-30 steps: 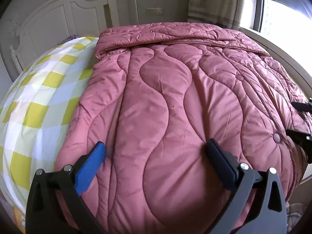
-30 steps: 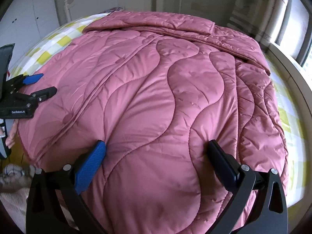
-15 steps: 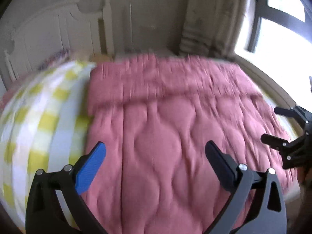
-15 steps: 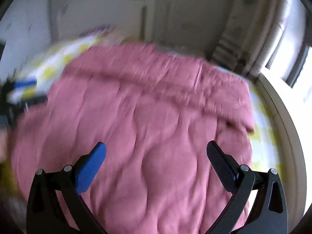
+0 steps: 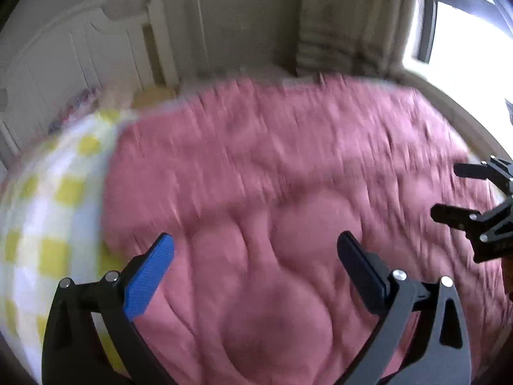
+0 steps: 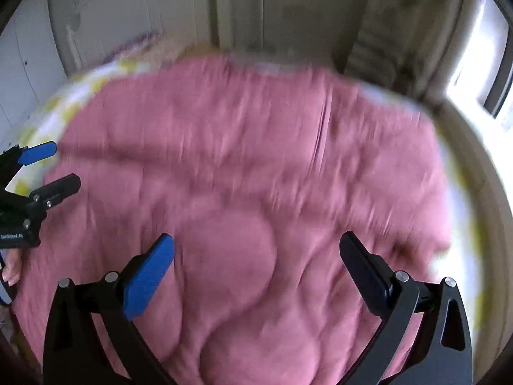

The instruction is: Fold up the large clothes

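Tongs status: left tongs [image 5: 255,258] and right tongs [image 6: 256,256] both stand wide apart, empty, above the near part of the pink quilted wave-stitched comforter [image 5: 288,192], which lies spread over the bed with the yellow-and-white checked sheet [image 5: 48,208]. Likely fault: closing on the smooth middle instead of an edge would pinch only a shallow ridge of padding, which would slip. Heavy motion blur hampers aiming. White lettering on the left tongs body is unreadable.
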